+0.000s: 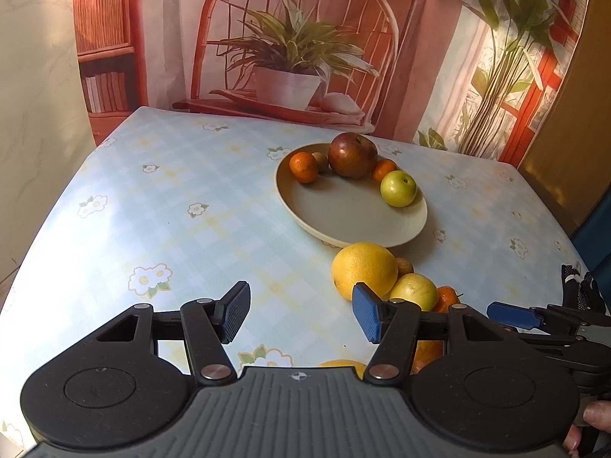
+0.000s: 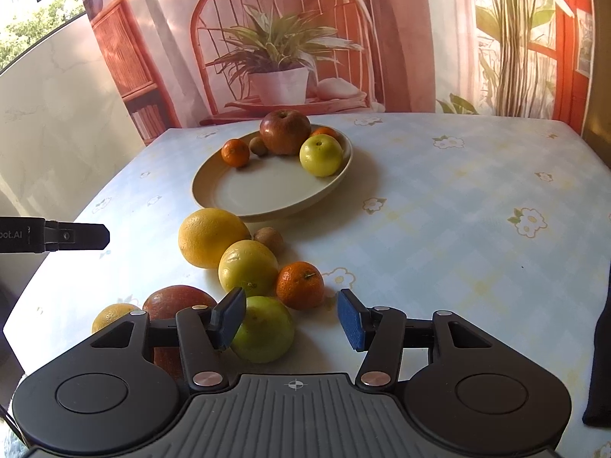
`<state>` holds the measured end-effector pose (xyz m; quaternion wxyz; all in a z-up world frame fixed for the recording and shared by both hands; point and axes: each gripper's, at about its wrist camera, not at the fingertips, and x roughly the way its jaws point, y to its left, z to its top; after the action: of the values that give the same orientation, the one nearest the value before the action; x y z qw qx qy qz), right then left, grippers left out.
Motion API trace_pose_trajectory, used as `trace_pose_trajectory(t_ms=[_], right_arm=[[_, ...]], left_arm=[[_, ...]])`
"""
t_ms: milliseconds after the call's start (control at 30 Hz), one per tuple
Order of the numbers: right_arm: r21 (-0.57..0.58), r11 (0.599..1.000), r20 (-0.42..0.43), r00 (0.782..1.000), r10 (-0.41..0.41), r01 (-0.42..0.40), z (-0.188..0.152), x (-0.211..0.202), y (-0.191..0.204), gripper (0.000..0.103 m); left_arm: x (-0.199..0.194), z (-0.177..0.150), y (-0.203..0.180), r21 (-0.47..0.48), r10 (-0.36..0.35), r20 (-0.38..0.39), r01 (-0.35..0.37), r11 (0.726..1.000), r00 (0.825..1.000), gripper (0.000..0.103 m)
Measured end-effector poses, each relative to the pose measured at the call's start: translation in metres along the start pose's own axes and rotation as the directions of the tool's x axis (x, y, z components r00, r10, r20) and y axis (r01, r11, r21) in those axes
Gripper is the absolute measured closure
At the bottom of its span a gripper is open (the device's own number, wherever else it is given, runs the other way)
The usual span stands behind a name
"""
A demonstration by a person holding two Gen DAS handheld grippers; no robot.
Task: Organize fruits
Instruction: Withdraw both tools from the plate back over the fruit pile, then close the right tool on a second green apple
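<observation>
1. Loose fruit lies on the flowered tablecloth short of the plate, which already carries a red apple, a yellow-green apple, two small oranges and a brown kiwi.
2. The right gripper hangs over the near end of the pile, its jaws partly open and holding nothing; a green apple sits just inside the left jaw, a small orange just beyond the gap.
3. Judged from this, the step in hand is picking the next fruit; the next move calls for centring the jaws on the green apple, closing, then carrying it to the plate's bare near half.
4. The left gripper waits with jaws roughly half open and empty, a large yellow citrus just beyond its right jaw.
5. Only the right view shows the green apple, a second red apple and another orange behind the left jaw; only the left view shows a person's fingers at the frame's corner.
</observation>
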<state>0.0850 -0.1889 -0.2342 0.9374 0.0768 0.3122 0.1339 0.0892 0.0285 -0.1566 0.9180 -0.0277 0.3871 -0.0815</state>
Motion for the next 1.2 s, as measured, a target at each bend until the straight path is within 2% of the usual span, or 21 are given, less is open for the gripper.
trace_pose_trajectory(t_ms=[167,300,400,567,600,733,967,1200], right_arm=[[0.040,0.999,0.008,1.000,-0.014,0.014,-0.006,-0.008,-0.014,0.050],[0.085,0.994,0.010,0.998,-0.068,0.066,-0.011,-0.014,-0.031,0.050],[0.123,0.987,0.002,0.994,-0.106,0.105,-0.013,-0.016,-0.042,0.056],[0.110,0.992,0.052,0.996,-0.070,0.064,-0.012,-0.026,-0.040,0.055],[0.084,0.995,0.046,0.997,-0.058,0.054,-0.011,-0.025,-0.035,0.052],[0.023,0.997,-0.005,0.997,-0.072,0.073,-0.013,-0.011,-0.024,0.053],[0.026,0.999,-0.010,0.999,-0.041,0.041,-0.009,0.004,-0.027,0.054],[0.034,0.999,-0.011,1.000,-0.018,0.019,-0.006,0.013,-0.033,0.060]], left_arm=[[0.000,-0.001,-0.002,0.004,-0.006,0.001,0.006,1.000,1.000,0.041],[0.000,-0.002,-0.003,0.007,-0.012,0.000,0.012,1.000,1.000,0.041],[0.001,-0.003,-0.004,0.010,-0.016,-0.003,0.016,1.000,1.000,0.041],[0.002,-0.003,-0.006,0.019,-0.021,-0.005,0.021,1.000,1.000,0.041],[0.003,-0.003,-0.005,0.019,-0.022,-0.006,0.023,1.000,1.000,0.041],[0.004,-0.003,-0.005,0.020,-0.023,-0.012,0.023,1.000,1.000,0.041],[0.008,-0.003,-0.004,0.010,-0.024,-0.025,0.024,1.000,0.999,0.041],[0.016,0.002,-0.011,0.028,-0.048,-0.039,0.049,0.998,0.998,0.041]])
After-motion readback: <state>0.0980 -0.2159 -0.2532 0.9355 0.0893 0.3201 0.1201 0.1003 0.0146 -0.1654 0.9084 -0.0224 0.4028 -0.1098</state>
